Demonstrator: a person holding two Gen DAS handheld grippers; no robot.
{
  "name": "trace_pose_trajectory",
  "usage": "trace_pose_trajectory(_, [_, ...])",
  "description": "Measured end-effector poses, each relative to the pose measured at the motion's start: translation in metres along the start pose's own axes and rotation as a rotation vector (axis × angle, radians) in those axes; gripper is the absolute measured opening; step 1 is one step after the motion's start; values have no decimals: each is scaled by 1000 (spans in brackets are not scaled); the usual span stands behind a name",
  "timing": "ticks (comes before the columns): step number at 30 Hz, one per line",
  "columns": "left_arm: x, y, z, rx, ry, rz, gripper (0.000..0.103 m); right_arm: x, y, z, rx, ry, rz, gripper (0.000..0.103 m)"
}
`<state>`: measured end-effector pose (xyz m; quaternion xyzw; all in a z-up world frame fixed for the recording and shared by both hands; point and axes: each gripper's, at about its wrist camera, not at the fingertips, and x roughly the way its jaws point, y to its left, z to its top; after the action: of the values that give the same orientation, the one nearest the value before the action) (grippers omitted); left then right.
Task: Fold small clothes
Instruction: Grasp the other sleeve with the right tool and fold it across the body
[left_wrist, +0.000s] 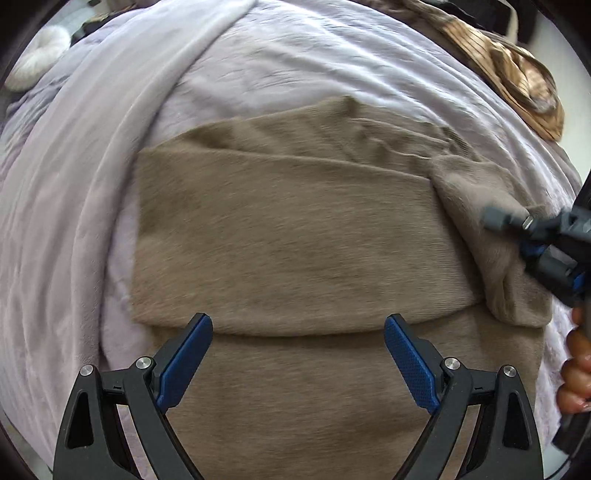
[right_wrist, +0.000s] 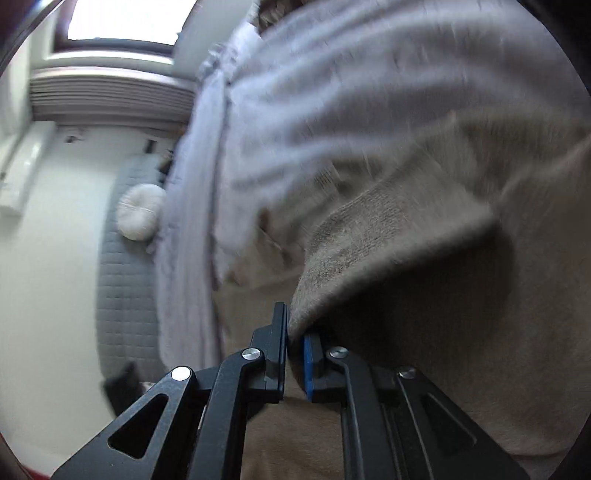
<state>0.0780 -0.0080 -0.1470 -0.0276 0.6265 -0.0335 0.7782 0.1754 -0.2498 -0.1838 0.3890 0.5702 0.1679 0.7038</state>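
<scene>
A tan knit garment (left_wrist: 288, 240) lies partly folded on a lilac blanket (left_wrist: 92, 184); one layer is folded across the middle. My left gripper (left_wrist: 298, 328) is open and empty, hovering over the garment's near fold edge. My right gripper (right_wrist: 295, 332) is shut on a tan sleeve or side flap (right_wrist: 369, 236) and holds it lifted off the garment. In the left wrist view the right gripper (left_wrist: 517, 221) shows at the right edge, pinching that flap (left_wrist: 491, 221).
A brown striped cloth (left_wrist: 517, 77) lies at the far right of the bed. A round white cushion (right_wrist: 140, 210) sits on a grey quilted mat (right_wrist: 122, 295) beside the bed. A radiator (right_wrist: 110, 96) stands under the window.
</scene>
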Motion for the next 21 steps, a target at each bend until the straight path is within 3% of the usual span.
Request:
trace_pose_trajectory(2, [0, 14, -3, -21, -2, -16, 95, 6, -7, -10, 57, 1, -29, 18])
trace_pose_trajectory(4, [3, 25, -2, -40, 6, -41, 95, -5, -14, -11, 102, -58, -17, 30])
trace_pose_trajectory(7, [0, 43, -3, -78, 8, -132, 95, -27, -19, -13, 131, -166, -23, 33])
trace_pose_trajectory(8, [0, 44, -1, -89, 5, -158, 95, -32, -19, -8, 137, -195, -20, 33])
trace_pose_trajectory(10, [-3, 53, 2, -113, 0, -225, 95, -34, -9, 5, 116, -214, -3, 18])
trace_pose_trajectory(11, [-6, 59, 5, -129, -4, -275, 95, -29, 5, 10, 79, -206, 5, 16])
trace_pose_trajectory(15, [-11, 70, 16, -166, -27, -402, 95, 7, 52, 8, -123, -81, -7, 16])
trace_pose_trajectory(18, [1, 67, 30, -187, -10, -459, 95, 45, 78, -14, -313, 69, -94, 16])
trace_pose_trajectory(21, [20, 63, 33, -211, 44, -479, 95, 71, 85, -41, -420, 178, -195, 20])
